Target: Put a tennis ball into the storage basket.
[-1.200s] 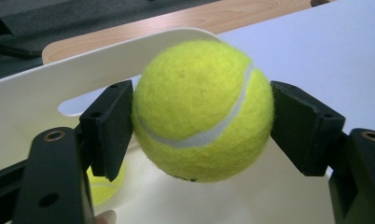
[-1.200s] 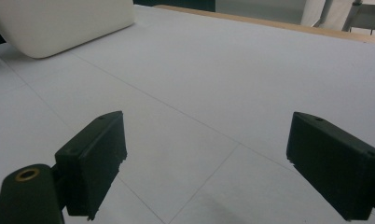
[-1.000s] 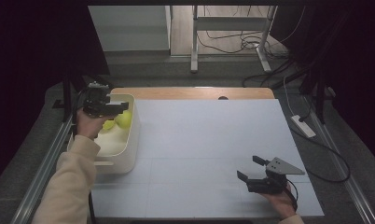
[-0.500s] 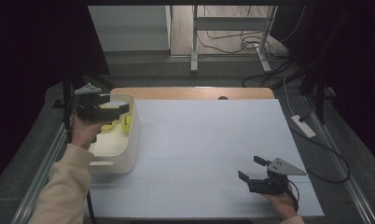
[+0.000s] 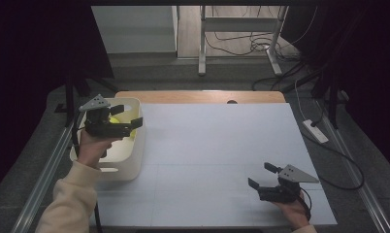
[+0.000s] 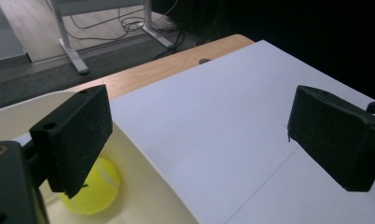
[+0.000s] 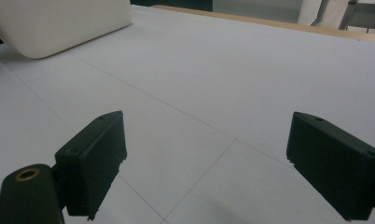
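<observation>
A cream tub [image 5: 135,160] stands at the table's left edge with yellow tennis balls [image 5: 114,120] inside. My left gripper [image 5: 126,115] hovers over the tub, open, with nothing between its jaws. In the left gripper view one tennis ball [image 6: 94,184] lies on the tub floor just behind the left jaw, and the tub rim [image 6: 148,154] curves below. My right gripper [image 5: 261,175] rests low over the white sheet near the front right, open and holding nothing. In the right gripper view the tub [image 7: 59,23] sits at the far upper left.
A white sheet [image 5: 217,155] covers most of the table, with a wooden strip [image 5: 198,96] bare along the far edge. Metal rails [image 5: 42,170] run down both sides. A power strip [image 5: 315,130] and cables lie on the floor to the right.
My left gripper has drawn back toward the near-left and risen above the tub, turning its jaws to the right. The right gripper has barely moved.
</observation>
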The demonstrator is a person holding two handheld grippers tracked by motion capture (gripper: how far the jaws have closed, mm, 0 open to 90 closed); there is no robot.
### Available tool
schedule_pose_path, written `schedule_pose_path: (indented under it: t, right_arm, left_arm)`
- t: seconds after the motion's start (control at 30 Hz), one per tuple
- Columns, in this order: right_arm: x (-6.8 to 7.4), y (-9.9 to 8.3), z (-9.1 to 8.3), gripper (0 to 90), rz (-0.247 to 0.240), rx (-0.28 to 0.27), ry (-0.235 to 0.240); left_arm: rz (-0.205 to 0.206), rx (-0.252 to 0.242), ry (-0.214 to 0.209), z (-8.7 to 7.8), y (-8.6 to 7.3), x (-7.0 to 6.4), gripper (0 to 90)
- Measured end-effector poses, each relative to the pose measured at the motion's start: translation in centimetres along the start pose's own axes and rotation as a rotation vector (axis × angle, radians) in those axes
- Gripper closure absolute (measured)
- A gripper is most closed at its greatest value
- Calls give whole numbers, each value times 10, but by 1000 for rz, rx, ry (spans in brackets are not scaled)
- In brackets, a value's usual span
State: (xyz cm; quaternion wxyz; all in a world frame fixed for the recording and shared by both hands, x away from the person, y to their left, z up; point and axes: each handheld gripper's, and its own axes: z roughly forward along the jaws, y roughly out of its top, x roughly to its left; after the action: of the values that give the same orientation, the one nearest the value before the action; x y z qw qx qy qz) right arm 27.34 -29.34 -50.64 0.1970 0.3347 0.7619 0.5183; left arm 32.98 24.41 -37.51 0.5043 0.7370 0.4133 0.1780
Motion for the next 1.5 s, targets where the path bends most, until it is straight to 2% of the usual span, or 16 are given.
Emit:
schedule_pose_path:
  t: [0.2, 0.6, 0.63, 0.93, 1.1, 1.4, 1.5]
  right_arm:
    - [-1, 0, 0, 118, -2, 4, 0]
    - [0, 0, 0, 118, -10, 1, -4]
    - [0, 0, 0, 118, -9, 3, -3]
    - [1, 1, 1, 118, -11, 5, 1]
    - [1, 1, 0, 118, -13, 3, -2]
    - [1, 0, -1, 119, -10, 3, 0]
    - [1, 0, -1, 119, -10, 2, -1]
  left_arm:
    - [8, 2, -54, 3, -8, -11, 86]
    - [35, -13, -119, 7, -25, -35, 80]
    - [48, -7, -138, 9, -28, -40, 79]
    - [75, 9, -194, 14, -40, -60, 69]
    - [98, 29, -239, 20, -47, -72, 68]
    - [97, 33, -278, 29, -61, -85, 68]
    - [118, 33, -265, 29, -64, -89, 68]
